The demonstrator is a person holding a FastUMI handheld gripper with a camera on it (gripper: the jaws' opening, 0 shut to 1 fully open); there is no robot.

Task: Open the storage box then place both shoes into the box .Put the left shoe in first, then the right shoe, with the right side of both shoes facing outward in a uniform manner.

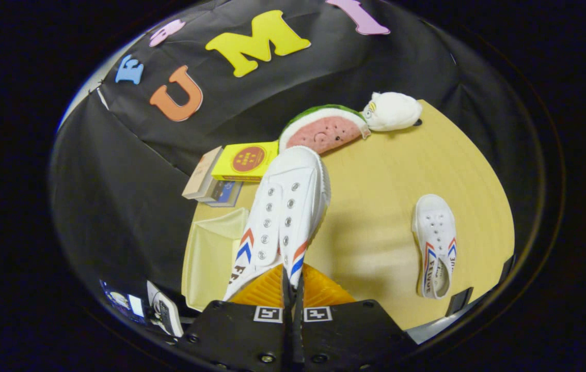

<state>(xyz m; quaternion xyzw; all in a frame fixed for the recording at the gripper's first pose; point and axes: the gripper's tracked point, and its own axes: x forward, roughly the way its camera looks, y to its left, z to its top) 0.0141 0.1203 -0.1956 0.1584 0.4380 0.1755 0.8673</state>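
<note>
At the left edge of the worktop, a translucent pale storage box, its interior in view, with the booth's black cloth wall just behind and to its left. Beyond the box, at the far left corner, a small stack of books, one tan-edged, one with a blue cover underneath, and a yellow book with a red round mark lying on top and touching them. Just right of the box, lifted off the worktop and hanging toe-up, a white canvas shoe with metal eyelets and red and blue chevron stripes on both sides, its heel collar pinched in the gripper. Fingers pressed together on a thin fold of the shoe's rear edge, with orange ribbed faces spreading to either side behind it. Past the shoe's toe, at the far edge, a watermelon-slice plush, and touching its right end a white plush toy. Well right of the held shoe, near the right edge of the worktop, the second white shoe, flat on its sole, toe pointing away, opening toward the near edge, apart from everything else.
</note>
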